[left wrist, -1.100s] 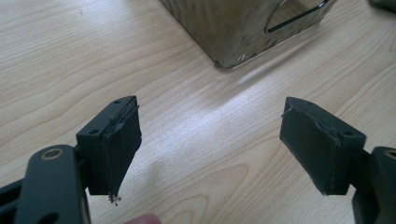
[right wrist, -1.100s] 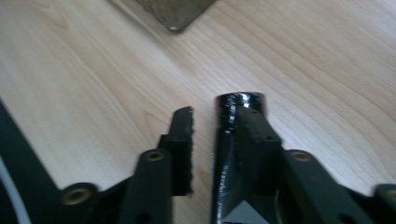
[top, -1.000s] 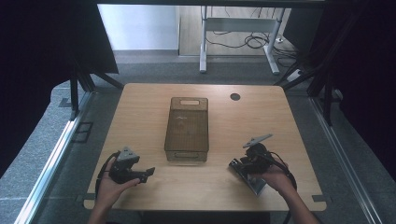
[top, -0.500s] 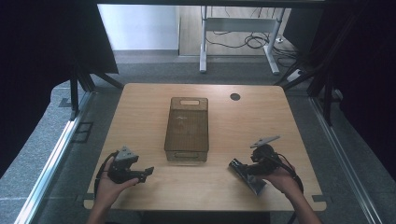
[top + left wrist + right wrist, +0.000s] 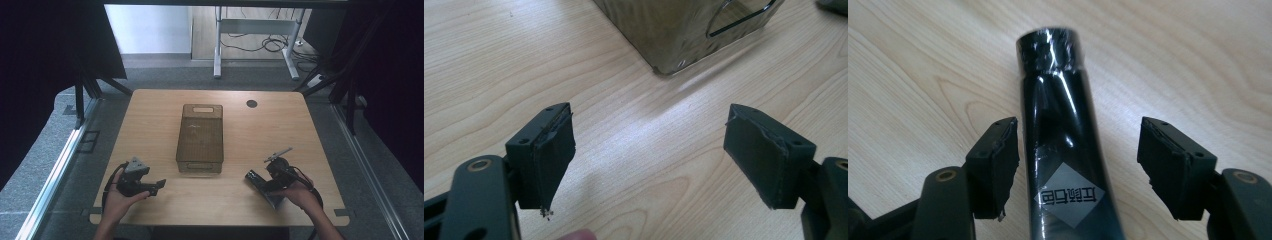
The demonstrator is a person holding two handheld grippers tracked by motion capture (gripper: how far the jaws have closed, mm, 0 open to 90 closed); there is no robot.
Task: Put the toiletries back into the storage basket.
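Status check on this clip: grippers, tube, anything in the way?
Left gripper open over bare table. Right gripper open, fingers astride black tube, not clamped. Brown bin mid-table, apart from both.

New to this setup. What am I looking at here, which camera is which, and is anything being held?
No robot: a person holds a two-jaw gripper in each hand at a wooden table. The high view looks down from above the person's side; the left gripper sits at its lower left, the right gripper at its lower right. The other two pictures come from cameras riding on each gripper, looking along its black jaws. A smoky see-through bin stands mid-table. The left gripper's jaws are open over bare wood, the bin's corner ahead. A black tube with a grey diamond label lies on the table between the right gripper's open jaws, not yet squeezed. Nothing is held.
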